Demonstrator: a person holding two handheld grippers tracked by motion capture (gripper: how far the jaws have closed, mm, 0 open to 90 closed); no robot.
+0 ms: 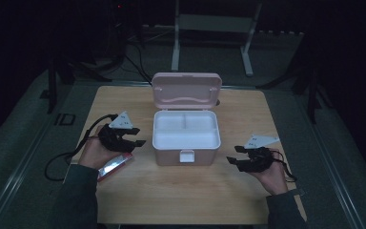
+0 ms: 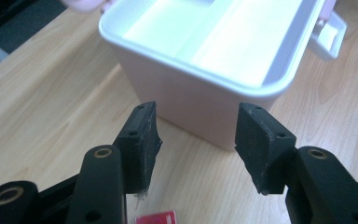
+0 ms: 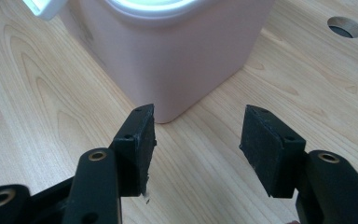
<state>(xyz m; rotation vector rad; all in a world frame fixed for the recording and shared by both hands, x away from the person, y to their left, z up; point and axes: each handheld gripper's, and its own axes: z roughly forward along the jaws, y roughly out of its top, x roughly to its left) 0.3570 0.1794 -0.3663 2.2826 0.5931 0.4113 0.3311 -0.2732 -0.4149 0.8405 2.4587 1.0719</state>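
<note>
A pink box [image 1: 186,138] stands open in the middle of the wooden table [image 1: 181,191], its lid [image 1: 187,89] tipped back and its white tray bare. The left gripper [image 1: 136,137] hovers just left of the box, jaws apart with nothing between them. Beneath that hand lies a small red packet [image 1: 115,166], possibly a wrapped snack; the dim light blurs it. The right gripper [image 1: 233,160] sits near the box's right side, jaws likewise parted and empty.
</note>
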